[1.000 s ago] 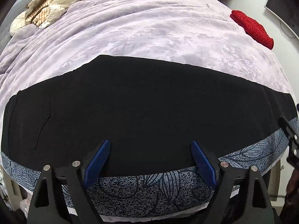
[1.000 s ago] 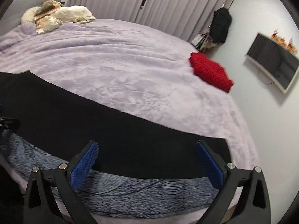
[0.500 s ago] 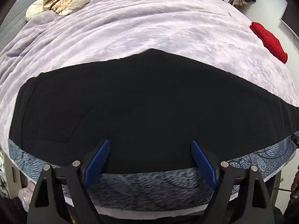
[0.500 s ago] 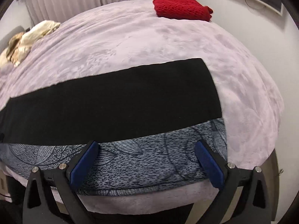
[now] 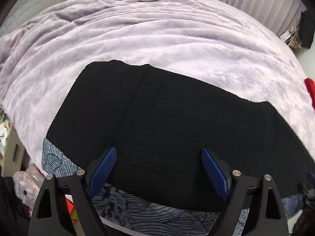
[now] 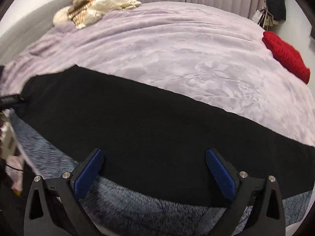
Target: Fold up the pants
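Left tool [image 5: 158,169] wide open – black pants [image 5: 167,129] flat beneath, w/o contact

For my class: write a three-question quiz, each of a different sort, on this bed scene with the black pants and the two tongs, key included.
1. True or false: the left tongs grip the black pants.
2. Which colour is the knit item near the bed's far right edge? A green, B red, C yellow.
3. Fill in: the pants lie on a ____ blanket.

Key: 1 false, both tongs, the right tongs too, are open and hold nothing; 2 B; 3 lilac.
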Available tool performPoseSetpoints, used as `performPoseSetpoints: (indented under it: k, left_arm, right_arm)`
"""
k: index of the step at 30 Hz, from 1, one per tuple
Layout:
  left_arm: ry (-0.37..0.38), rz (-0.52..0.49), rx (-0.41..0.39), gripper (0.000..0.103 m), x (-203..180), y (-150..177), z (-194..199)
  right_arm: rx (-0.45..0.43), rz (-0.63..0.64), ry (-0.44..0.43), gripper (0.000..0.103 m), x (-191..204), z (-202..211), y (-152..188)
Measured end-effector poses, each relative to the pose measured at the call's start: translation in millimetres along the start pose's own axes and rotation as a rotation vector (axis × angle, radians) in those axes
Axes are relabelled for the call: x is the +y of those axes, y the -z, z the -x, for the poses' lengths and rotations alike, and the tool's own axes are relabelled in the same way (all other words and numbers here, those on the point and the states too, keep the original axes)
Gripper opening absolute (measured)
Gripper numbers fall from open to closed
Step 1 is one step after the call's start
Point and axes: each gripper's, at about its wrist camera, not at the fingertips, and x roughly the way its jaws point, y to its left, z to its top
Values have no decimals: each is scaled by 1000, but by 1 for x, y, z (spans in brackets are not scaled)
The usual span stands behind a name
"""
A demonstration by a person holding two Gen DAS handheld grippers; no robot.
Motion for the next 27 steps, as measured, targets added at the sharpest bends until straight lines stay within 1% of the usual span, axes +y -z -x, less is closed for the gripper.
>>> performPoseSetpoints:
  k: [2,3,5,6,7,8,9,11,12,13,14,15,16,17,18,20,21,23,25,27]
  left_arm:
    - [42,10,2,89,3,-1,2]
    - [35,9,4,89,3,-3,3]
    - [-12,12,-15,89,-8,2,11]
    - [-14,1,-19,89,-17,4,14]
    - [1,-25,-14,89,-21,6,15]
    - [26,-53,-8,89,-36,11,16]
    - [56,-83,2,89,-55,20,19]
    - [99,-187,28,89,-98,33,17]
    - [98,-237,25,89,-115,37,17]
    - [61,-299,-2,89,-133,45,17]
    - [24,-348,-22,89,-146,52,15]
    - [4,-373,-20,89,-152,56,12]
    - [-12,-382,-20,89,-156,59,9]
    - [-24,-385,-30,89,-157,61,7]
    - [-26,-391,-36,90,-157,62,7]
    - [-25,-378,-33,95,-155,60,8]
    - [-18,-365,-27,96,-152,60,7]
    - [-7,-358,-21,96,-150,59,5]
    - [-12,-364,-25,96,-152,60,5]
    - [-15,-361,-26,96,-153,61,5]
  right_arm:
    - [-12,22,22,103,-4,-4,0]
    - [-15,25,32,103,-8,-6,1]
    - [-3,1,50,103,-18,-1,6]
    - [5,-17,51,103,-24,3,8]
    - [14,-33,53,103,-26,8,8]
    - [8,-39,51,103,-25,19,8]
    - [-17,-25,31,103,-19,28,7]
    - [-53,21,-32,103,-1,40,4]
    - [-57,50,-66,103,11,41,3]
    - [-61,88,-101,103,24,40,1]
    - [-62,126,-108,103,35,35,1]
    - [-52,154,-82,103,43,28,1]
    - [-29,175,-46,103,50,20,3]
    - [2,186,-32,103,52,10,6]
    - [22,176,-44,103,49,5,9]
    - [17,117,-69,103,31,5,10]
    - [15,97,-59,103,22,6,10]
    - [16,75,-38,103,7,7,13]
    - [22,55,-16,103,-8,8,16]
    - [27,22,-15,103,-25,12,21]
